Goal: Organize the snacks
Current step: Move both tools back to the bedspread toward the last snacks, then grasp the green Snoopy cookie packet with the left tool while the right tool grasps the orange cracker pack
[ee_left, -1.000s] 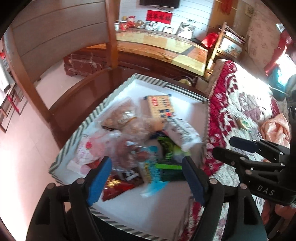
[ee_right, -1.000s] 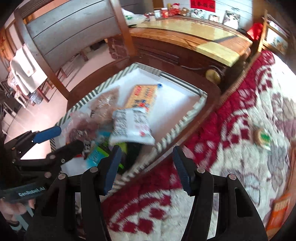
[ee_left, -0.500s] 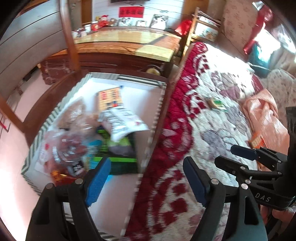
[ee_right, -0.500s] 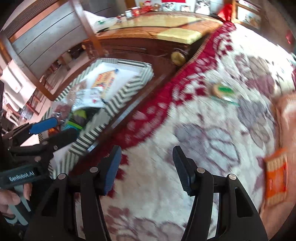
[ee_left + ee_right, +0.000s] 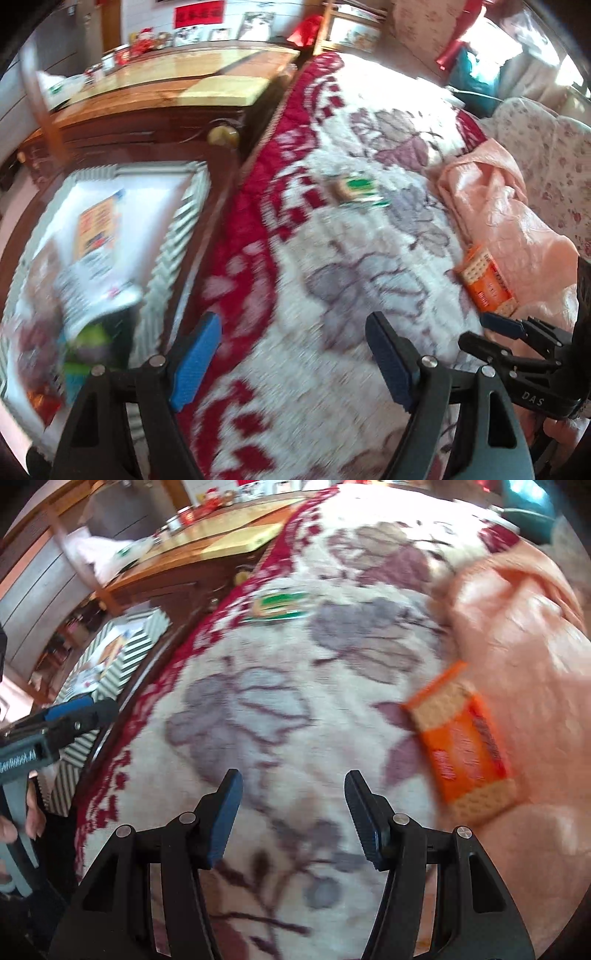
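L view alone shows striped box (image 5: 173,236) w/ snacks (image 5: 98,295)

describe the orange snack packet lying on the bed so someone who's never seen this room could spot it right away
Start at the floral blanket covering the bed, then go to the peach cloth bunched along one side. The orange packet lies at that cloth's edge, wafers pictured at both ends, unlike the green packet further up.

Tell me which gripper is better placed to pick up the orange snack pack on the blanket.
Probably the right gripper: it is open and empty, and the orange snack pack lies just beside it. The left gripper sits farther away.
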